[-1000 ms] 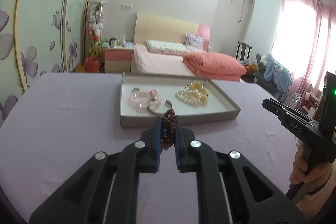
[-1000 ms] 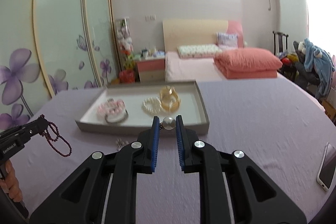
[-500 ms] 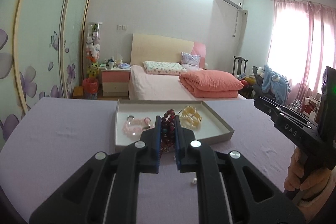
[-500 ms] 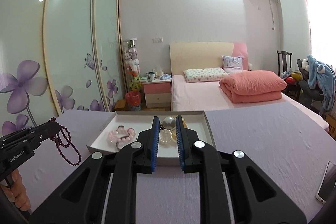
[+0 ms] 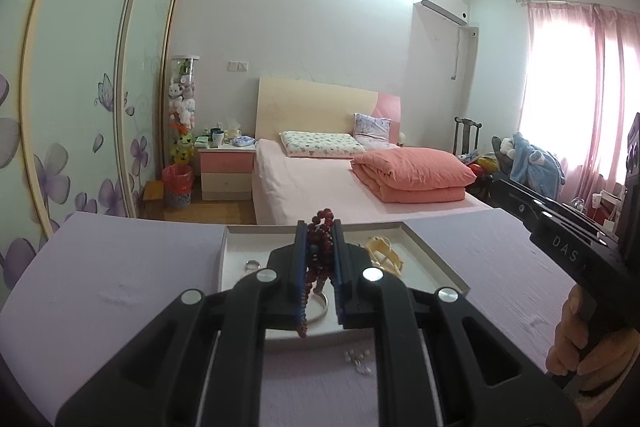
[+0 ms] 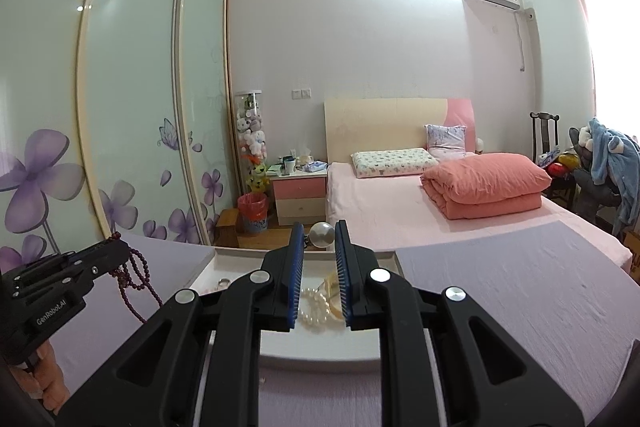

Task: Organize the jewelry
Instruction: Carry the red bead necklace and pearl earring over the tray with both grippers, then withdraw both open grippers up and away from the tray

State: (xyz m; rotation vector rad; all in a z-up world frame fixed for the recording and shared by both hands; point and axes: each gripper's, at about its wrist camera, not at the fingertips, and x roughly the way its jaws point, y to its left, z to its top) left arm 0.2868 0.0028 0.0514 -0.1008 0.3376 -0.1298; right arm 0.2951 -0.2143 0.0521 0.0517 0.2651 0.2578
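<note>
Both grippers have risen over the tray (image 5: 432, 259): left gripper (image 5: 319, 241) clamps the dark red bead string (image 5: 320, 247), right gripper (image 6: 319, 241) pinches a pearl ball (image 6: 322, 235), ready for placing inside.

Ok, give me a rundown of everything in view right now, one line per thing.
tray: one, white, on the purple table, just ahead of both grippers
table: one, purple cloth
red beads: one strand, dark red, clamped in the left gripper, loops hanging above the tray
pearl ball: one, silvery white, pinched at the right gripper's tips
pearl strand: one, white, in the tray
yellow bracelet: one, pale yellow, in the tray, right side
ring: one, silver, in the tray, left side
small white bits: a few, on the table in front of the tray
bed: one, pink, behind the table
left gripper: black with blue pads
right gripper: black with blue pads
</note>
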